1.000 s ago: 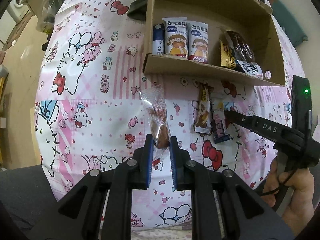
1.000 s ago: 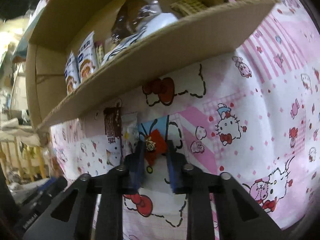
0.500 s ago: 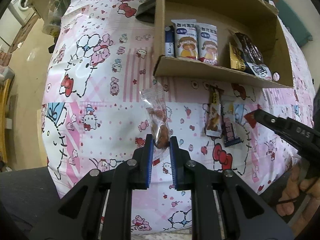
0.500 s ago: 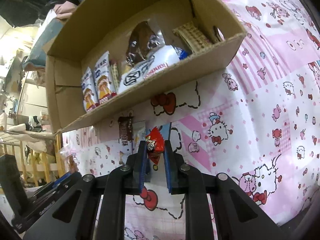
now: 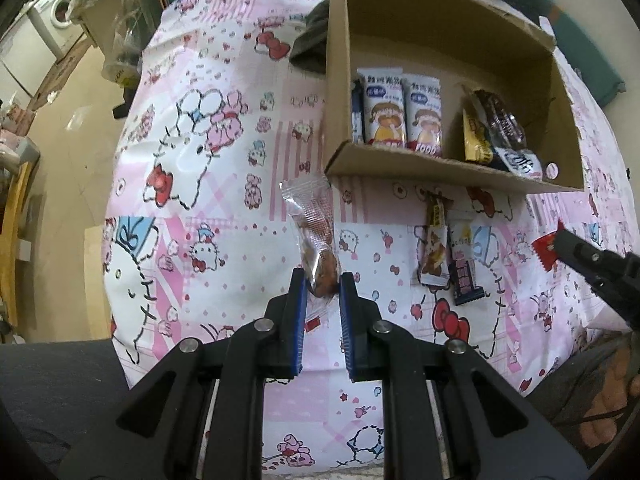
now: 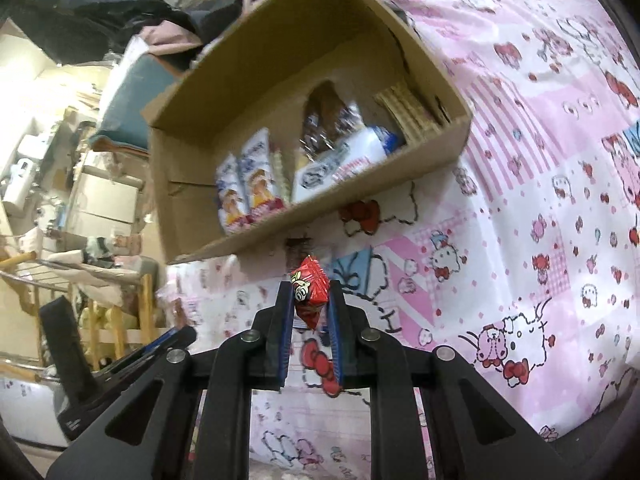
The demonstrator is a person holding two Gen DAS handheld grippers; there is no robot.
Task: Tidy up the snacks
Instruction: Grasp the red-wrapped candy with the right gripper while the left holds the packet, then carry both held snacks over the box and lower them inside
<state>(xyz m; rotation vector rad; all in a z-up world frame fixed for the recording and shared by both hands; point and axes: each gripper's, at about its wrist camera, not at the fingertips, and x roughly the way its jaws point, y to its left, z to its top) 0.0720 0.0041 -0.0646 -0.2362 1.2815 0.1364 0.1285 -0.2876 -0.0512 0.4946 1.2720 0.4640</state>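
Right tool (image 6: 307, 294), clamped on red packet (image 6: 309, 289), has risen; left tool (image 5: 322, 283) still grips clear-wrapped snack (image 5: 314, 236).

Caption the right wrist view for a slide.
Right gripper shut on red snack packet, cardboard box of snacks beyond.

A bed covered in a pink cartoon-cat sheet (image 5: 224, 208) carries everything. An open cardboard box (image 5: 444, 168) sits on it toward the far side, a dark cloth (image 5: 310, 48) against its left wall. Just in front of the box two snack bars lie side by side on the sheet: a brown one (image 5: 434, 246) and a dark-ended one (image 5: 464, 264).
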